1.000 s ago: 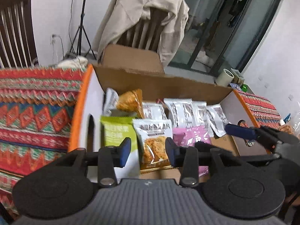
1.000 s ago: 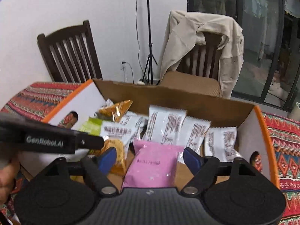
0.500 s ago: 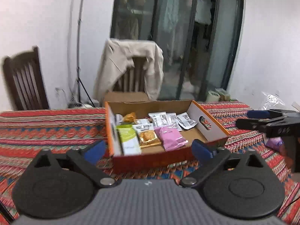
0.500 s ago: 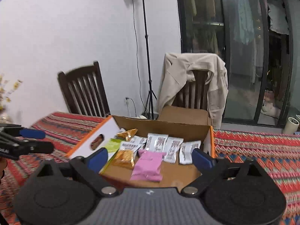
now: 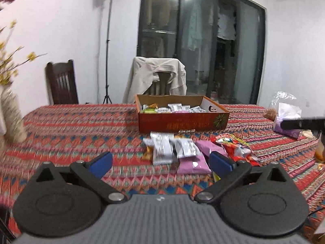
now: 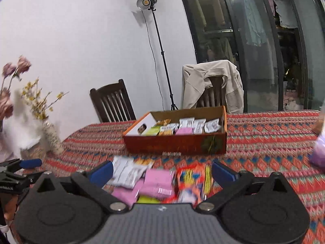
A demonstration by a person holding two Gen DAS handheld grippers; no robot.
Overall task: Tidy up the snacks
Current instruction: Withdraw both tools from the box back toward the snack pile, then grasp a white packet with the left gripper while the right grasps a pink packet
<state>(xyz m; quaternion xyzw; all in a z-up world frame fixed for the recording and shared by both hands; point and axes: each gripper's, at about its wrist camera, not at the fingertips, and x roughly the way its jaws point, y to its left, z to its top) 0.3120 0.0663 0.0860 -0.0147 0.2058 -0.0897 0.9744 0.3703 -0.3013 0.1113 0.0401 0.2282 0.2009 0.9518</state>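
Note:
An orange cardboard box [image 5: 182, 122] [image 6: 174, 144] stands mid-table with several snack packets inside: white, green, orange and pink. In front of it lies a loose pile: white packets [image 5: 168, 150] [image 6: 128, 170], pink packets [image 5: 195, 160] [image 6: 158, 183] and a red bag [image 5: 233, 148] [image 6: 191, 179]. My left gripper [image 5: 161, 161] hovers open over the near side of the pile, holding nothing. My right gripper [image 6: 162, 171] hangs above the pile with its jaws opening and nothing gripped. Each gripper shows at the edge of the other's view [image 5: 302, 124] [image 6: 20, 168].
A patterned red cloth [image 5: 81, 126] covers the table. A vase of flowers [image 5: 12, 118] [image 6: 51, 136] stands at the left. A clear plastic bag and a purple pack [image 5: 284, 111] lie at the right. Two chairs, one with a beige jacket [image 5: 158, 77], and a light stand [image 6: 160, 50] stand behind.
Both grippers have drawn far back from the box, and their jaws have spread wide. The packets stay in the box. The loose pile has come into view.

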